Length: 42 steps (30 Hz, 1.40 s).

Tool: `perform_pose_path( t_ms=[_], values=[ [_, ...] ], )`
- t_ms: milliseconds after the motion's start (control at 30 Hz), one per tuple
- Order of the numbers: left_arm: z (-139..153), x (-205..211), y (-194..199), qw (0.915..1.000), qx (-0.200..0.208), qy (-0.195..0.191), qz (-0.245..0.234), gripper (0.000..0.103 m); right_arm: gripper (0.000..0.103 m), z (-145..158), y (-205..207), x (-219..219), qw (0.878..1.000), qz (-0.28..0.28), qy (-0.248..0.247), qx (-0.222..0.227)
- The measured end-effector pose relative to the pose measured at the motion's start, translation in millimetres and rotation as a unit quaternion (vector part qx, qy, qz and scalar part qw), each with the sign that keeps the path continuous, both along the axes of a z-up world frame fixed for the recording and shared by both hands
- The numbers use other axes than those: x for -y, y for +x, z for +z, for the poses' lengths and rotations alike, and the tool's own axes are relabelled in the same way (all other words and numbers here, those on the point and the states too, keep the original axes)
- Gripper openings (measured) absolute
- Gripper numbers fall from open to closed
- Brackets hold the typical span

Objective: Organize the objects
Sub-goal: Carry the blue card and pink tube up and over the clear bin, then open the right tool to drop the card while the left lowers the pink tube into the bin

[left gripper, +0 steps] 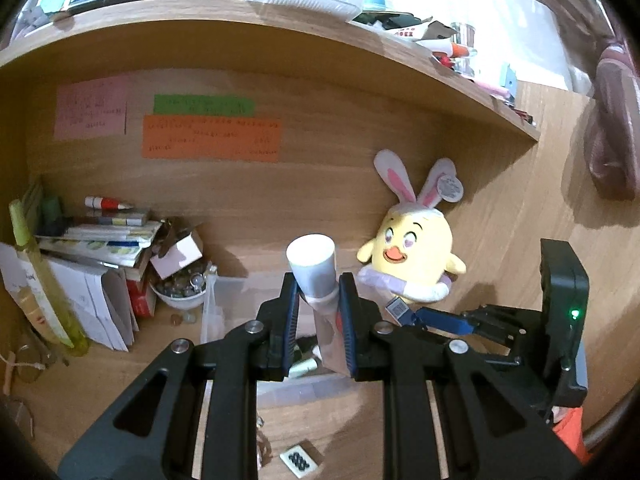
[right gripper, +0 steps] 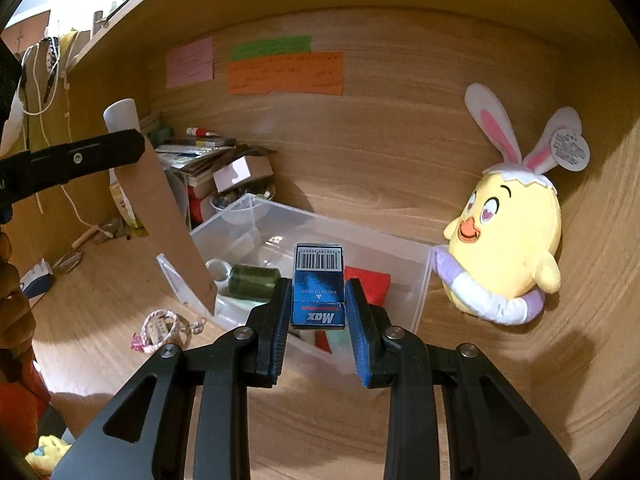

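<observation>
Both tools are loaded above the clear plastic bin [right gripper: 416,280], so the step in hand looks like dropping things into it. The right tool [right gripper: 318,312] is clenched on a small blue box [right gripper: 319,286] marked "Max", barcode end forward, and the box hangs over the near part of the bin. The left tool [left gripper: 318,312] is clenched on a tube [left gripper: 316,276] with a white cap; from the right wrist view the tube slants down so that its flat brown tail reaches the bin's near left wall, with the cap high above.

Inside the bin lie a green roll [right gripper: 252,282], a white ring-shaped thing beside it and something red [right gripper: 370,284] toward the right. Room seems left in the middle, so the box would do best lowered there, flat side down, before the jaws part; letting go from this height would probably make it bounce or tip onto the roll.

The two tools are close together, so I would move one at a time. The tube's tail looks as if it could catch on the wall, so lift it clear and bring it inward before lowering it.

The plush chick [right gripper: 504,240] leans against the back panel, just beside the bin's right end; keep the right tool from brushing it. A bracelet [right gripper: 160,330] lies on the desk [right gripper: 520,392] outside the bin, near its left corner
</observation>
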<state>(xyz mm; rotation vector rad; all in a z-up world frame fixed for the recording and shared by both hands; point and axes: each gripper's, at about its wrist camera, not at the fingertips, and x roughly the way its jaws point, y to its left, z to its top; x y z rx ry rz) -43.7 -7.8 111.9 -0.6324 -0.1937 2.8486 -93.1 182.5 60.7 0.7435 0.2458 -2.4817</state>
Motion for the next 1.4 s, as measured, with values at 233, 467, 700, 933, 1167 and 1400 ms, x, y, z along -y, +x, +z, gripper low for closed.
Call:
perform_pose_path(
  t_ms=[233,467,700,933,1167,1400],
  values=[
    [-15,-3,-28,0.9999,0.013,-0.001,0.010,0.019,0.025,1,-17,6,1.000,-0.004,0.006,0.001],
    [-44,-1,-62,0.9977,0.062,0.027,-0.004,0.019,0.025,-17,-41,11,0.999,-0.014,0.016,0.029],
    [-65,6,-83,0.9932,0.104,0.051,-0.009,0.019,0.025,-38,-59,16,0.998,-0.022,0.028,0.056],
    [-90,18,-101,0.9858,0.159,0.050,0.023,0.020,0.025,-52,-68,23,0.996,-0.022,0.043,0.070],
    [-100,21,-104,0.9818,0.183,0.036,0.038,0.048,0.025,-60,-71,29,0.995,-0.025,0.053,0.076],
    [-91,18,-94,0.9866,0.155,0.009,0.048,0.069,0.025,-58,-68,30,0.996,-0.022,0.058,0.066]
  ],
)
